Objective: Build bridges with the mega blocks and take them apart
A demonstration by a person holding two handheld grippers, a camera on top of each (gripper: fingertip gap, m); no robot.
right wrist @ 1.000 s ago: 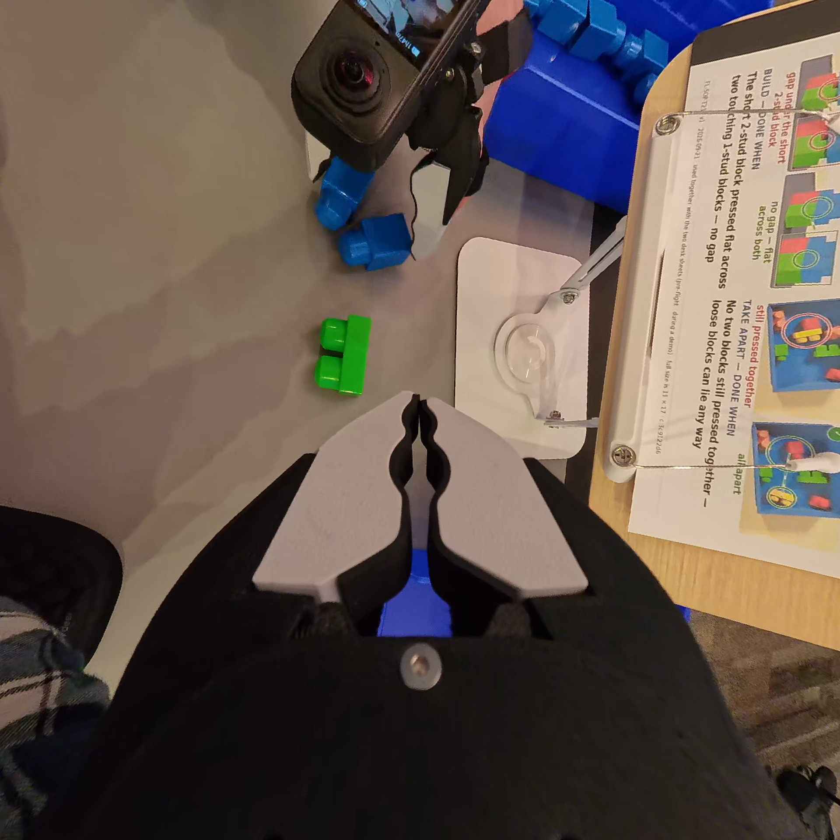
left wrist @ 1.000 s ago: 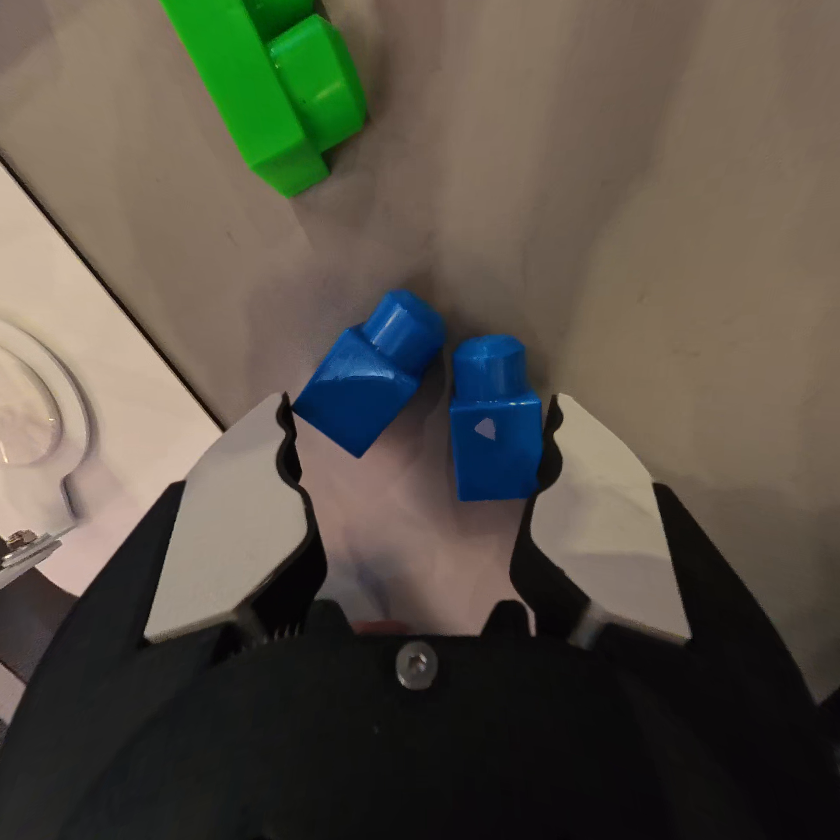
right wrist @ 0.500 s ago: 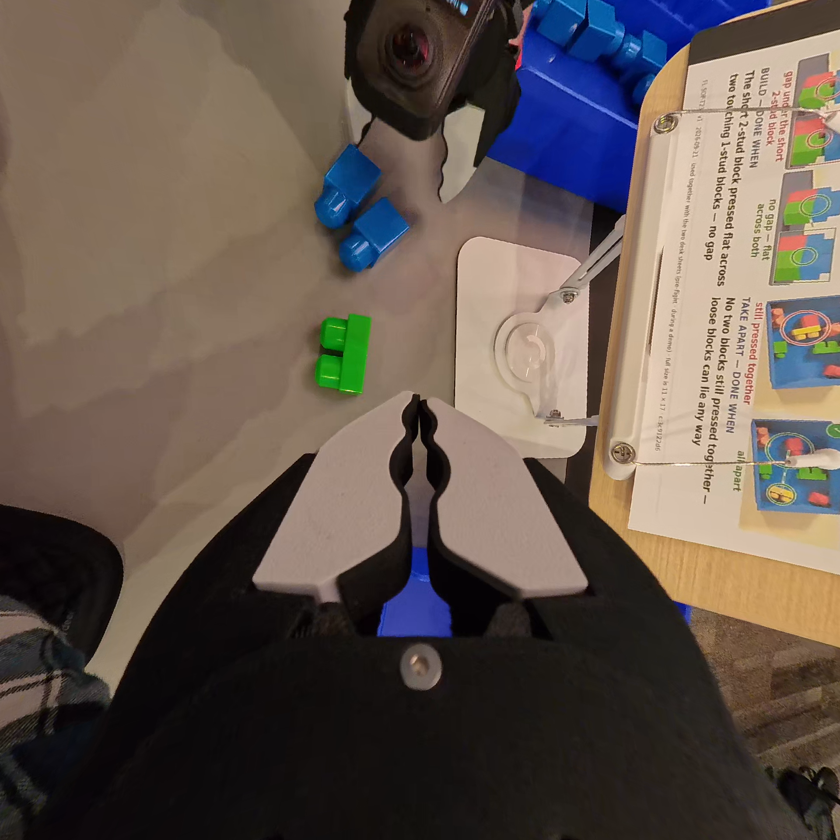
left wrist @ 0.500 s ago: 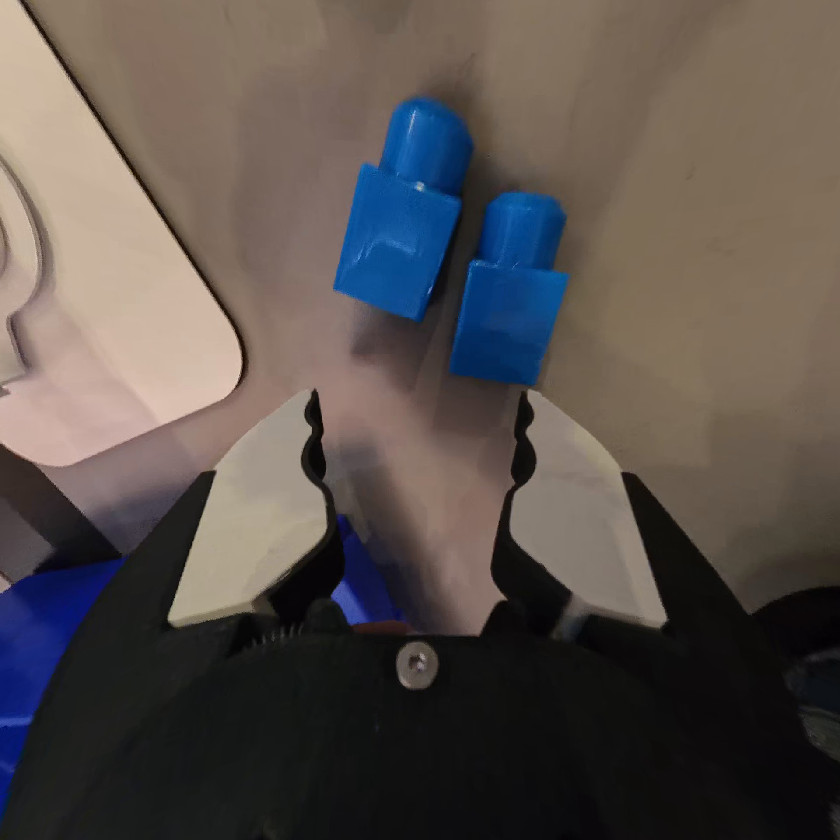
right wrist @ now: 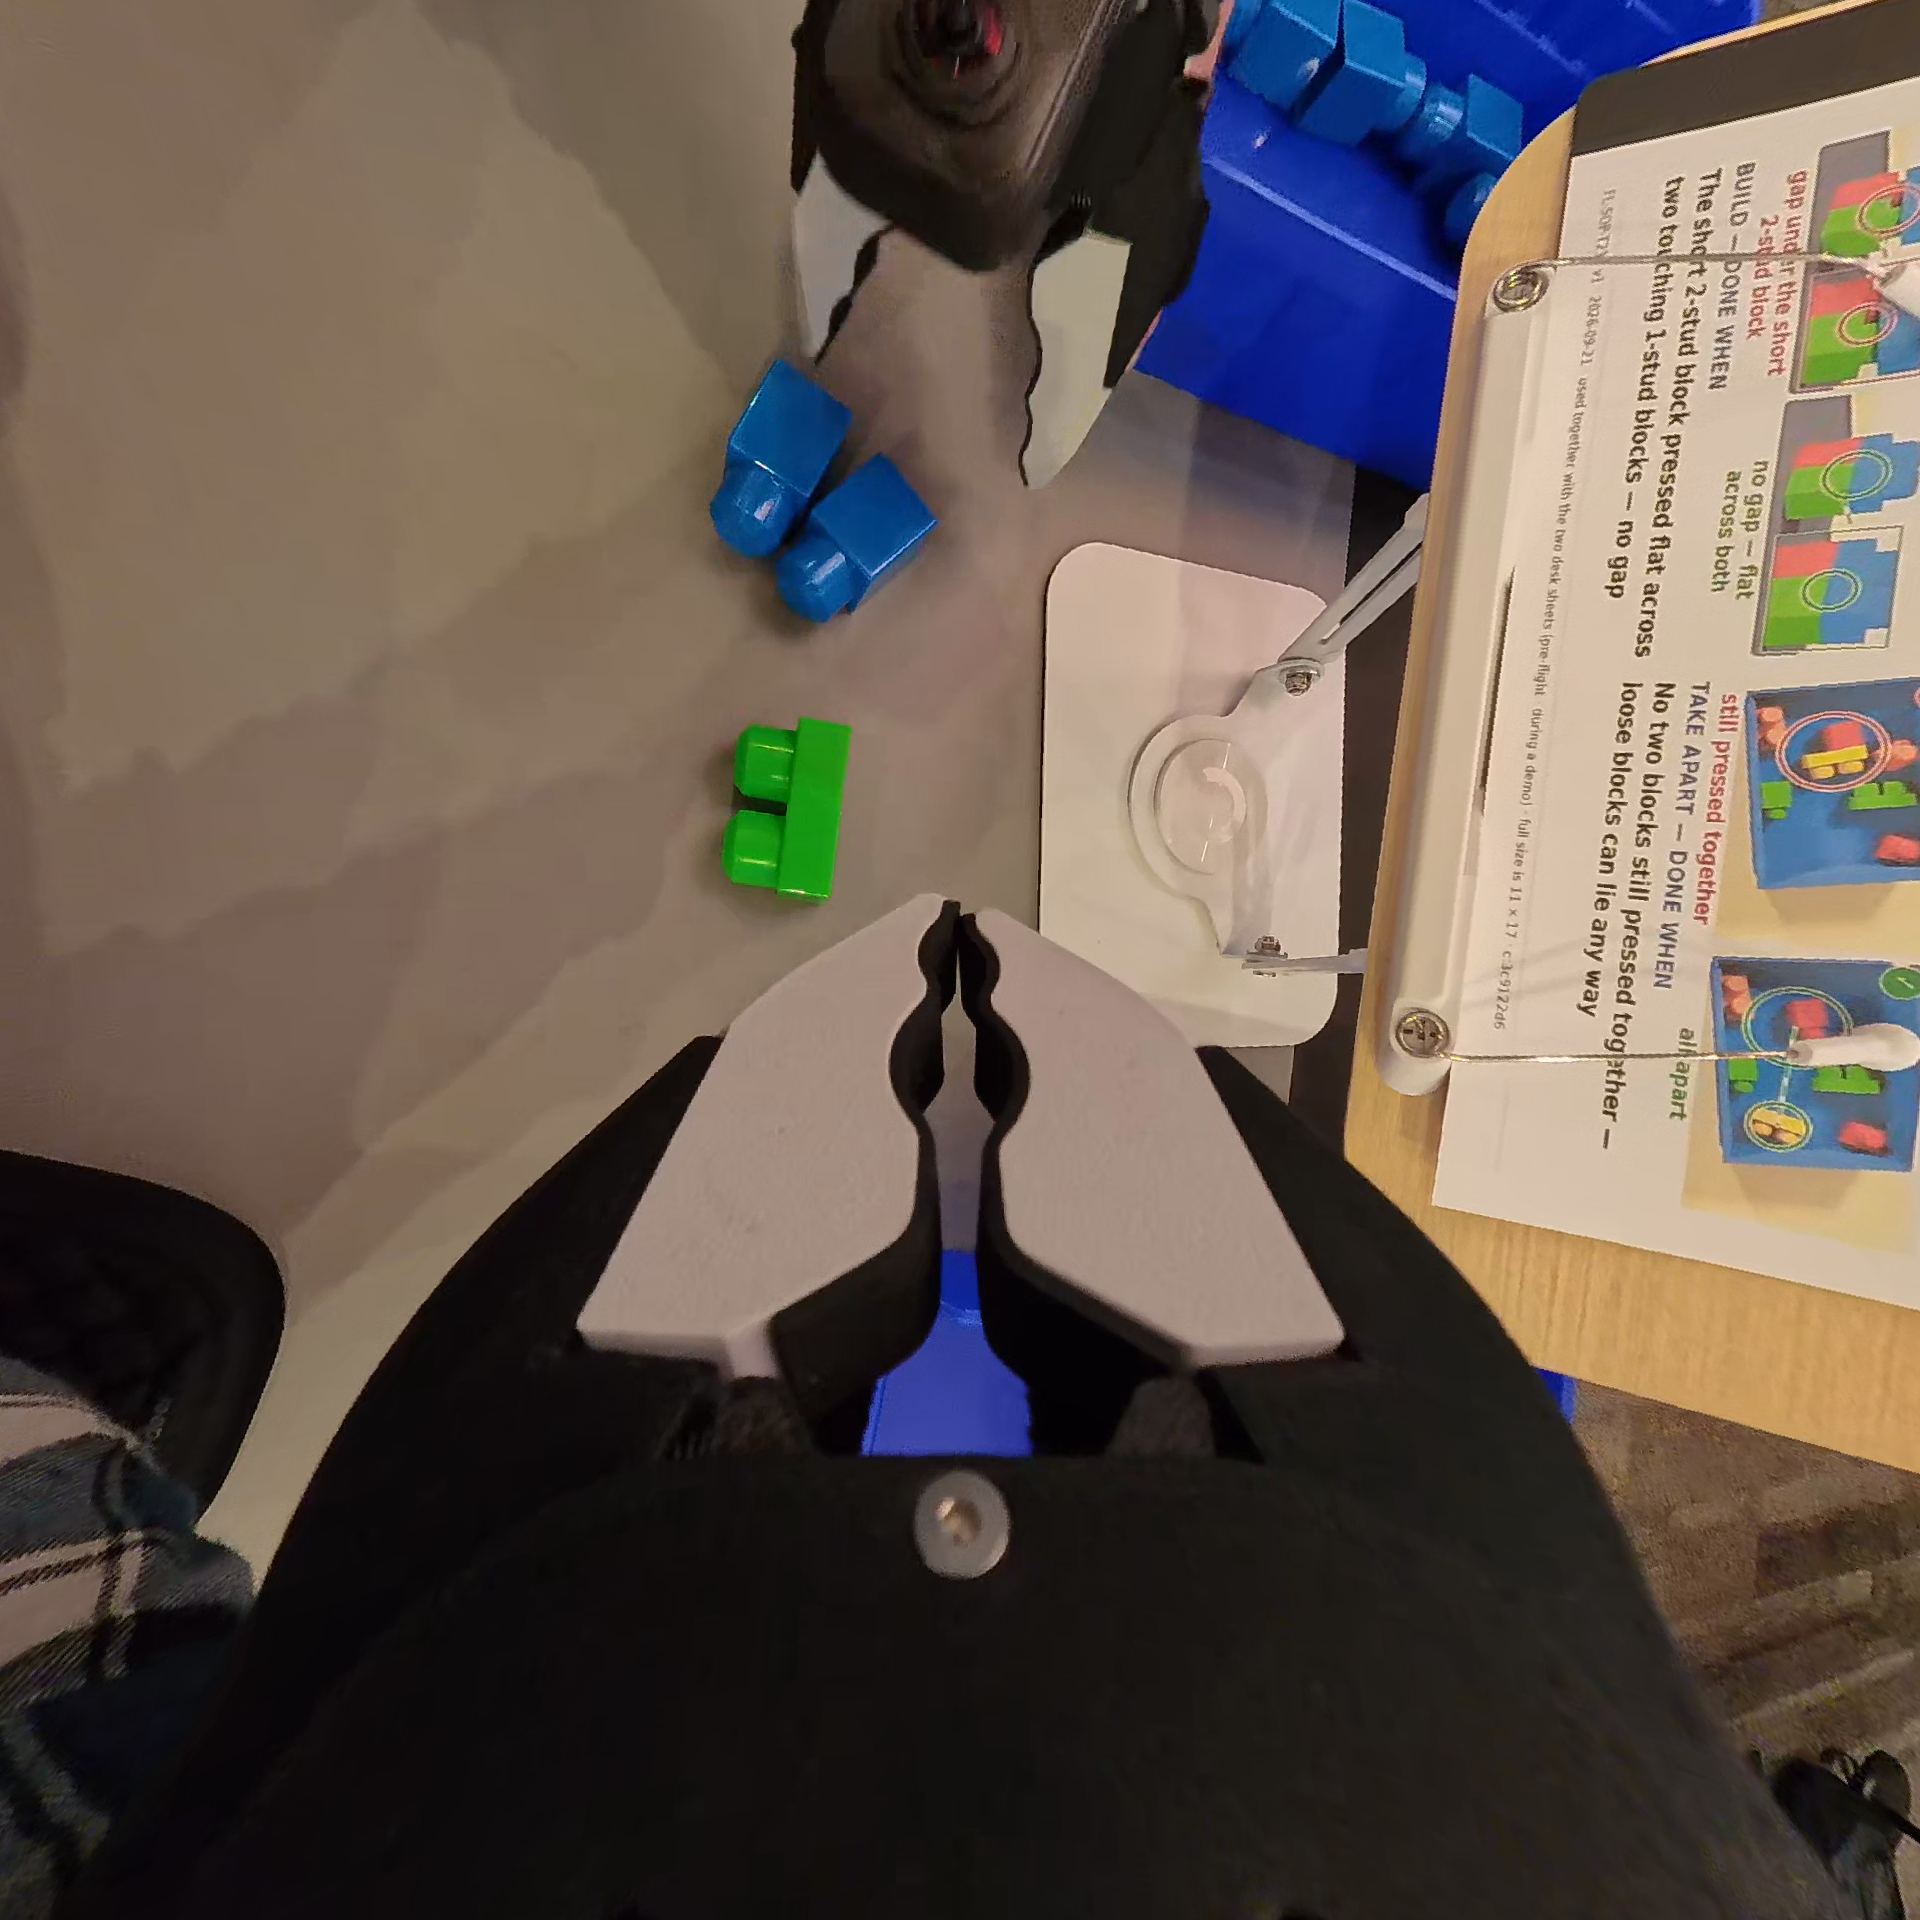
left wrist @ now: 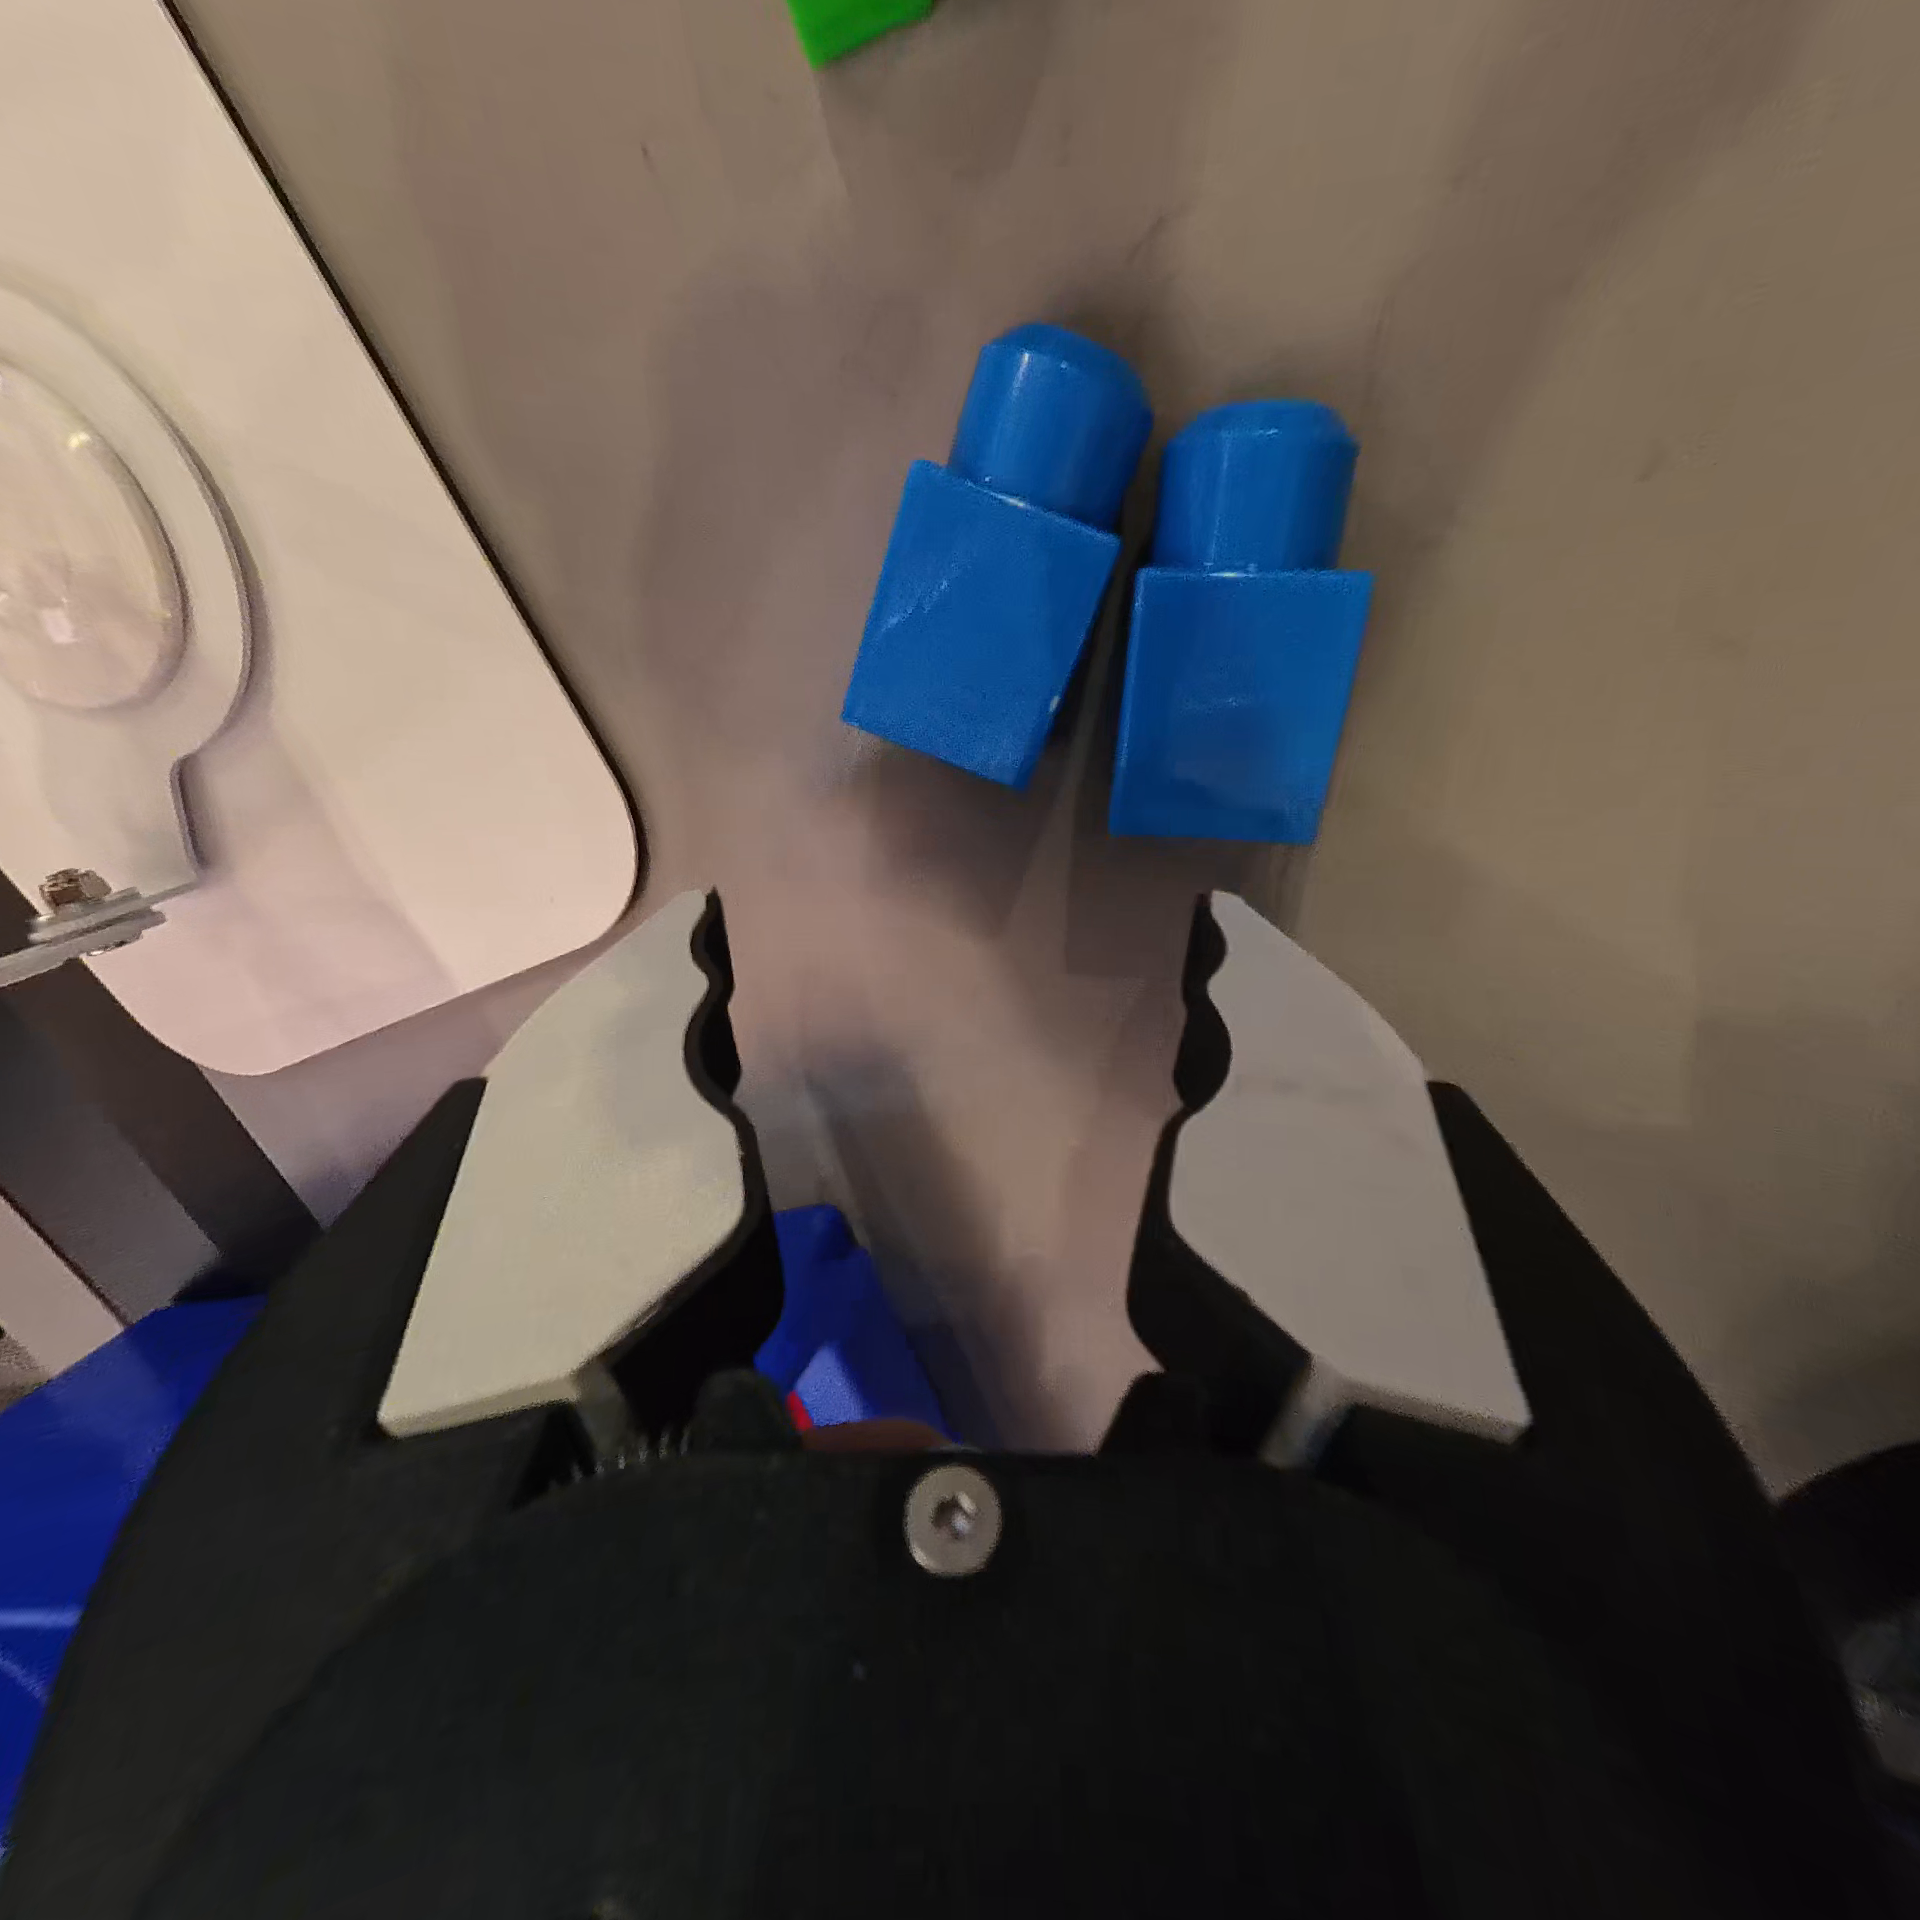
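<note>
The grey surface (right wrist: 364, 520) takes up most of the view, with a blue bin (right wrist: 1309, 343) of more blocks along the far edge, a clipboard (right wrist: 1475, 1143) with a printed sheet on the right, and a white plate (right wrist: 1122, 644) beside that. The left claw (left wrist: 961, 909) hangs wide open with nothing in it just short of the two blue blocks (left wrist: 1101, 613), while the right claw (right wrist: 958, 914) is pinched fully closed and empty. Those blue blocks lie on their sides touching each other mid-surface, and the green block (right wrist: 795, 810) lies on its side too, between them and the right claw.
</note>
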